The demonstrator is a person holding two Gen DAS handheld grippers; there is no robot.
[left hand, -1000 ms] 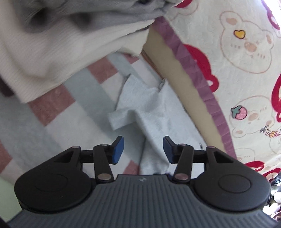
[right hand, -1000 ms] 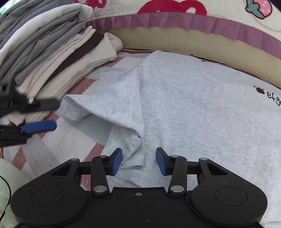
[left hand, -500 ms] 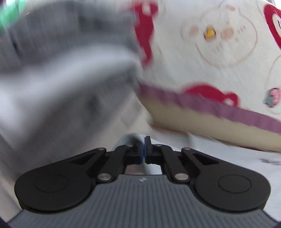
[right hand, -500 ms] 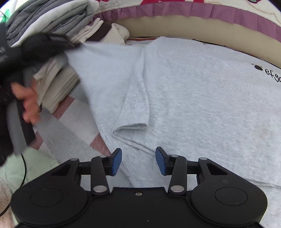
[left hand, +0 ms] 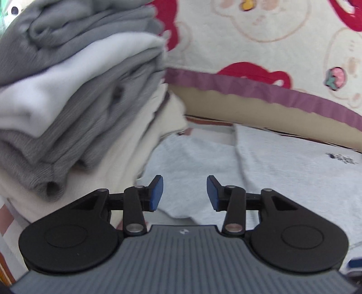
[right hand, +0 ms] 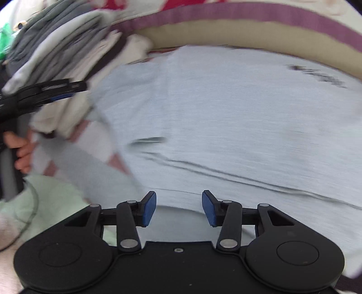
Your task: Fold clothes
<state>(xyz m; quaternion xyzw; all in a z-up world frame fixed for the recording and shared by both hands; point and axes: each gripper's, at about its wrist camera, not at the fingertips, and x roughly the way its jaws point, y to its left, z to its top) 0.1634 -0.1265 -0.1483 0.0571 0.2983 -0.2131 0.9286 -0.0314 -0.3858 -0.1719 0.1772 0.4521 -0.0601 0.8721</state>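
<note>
One light grey T-shirt [right hand: 226,117] lies spread flat. One stack of folded clothes [left hand: 74,108] stands beside it. Two grippers show, left [left hand: 184,192] and right [right hand: 178,208]

Both cameras sit just behind their own fingers, angled down and close to the bed. They share the light grey T-shirt [left hand: 282,171], the stack of folded clothes [left hand: 74,97] and the purple-trimmed quilt [right hand: 271,15]. The right view, more blurred, also catches the left gripper [right hand: 67,90].
</note>
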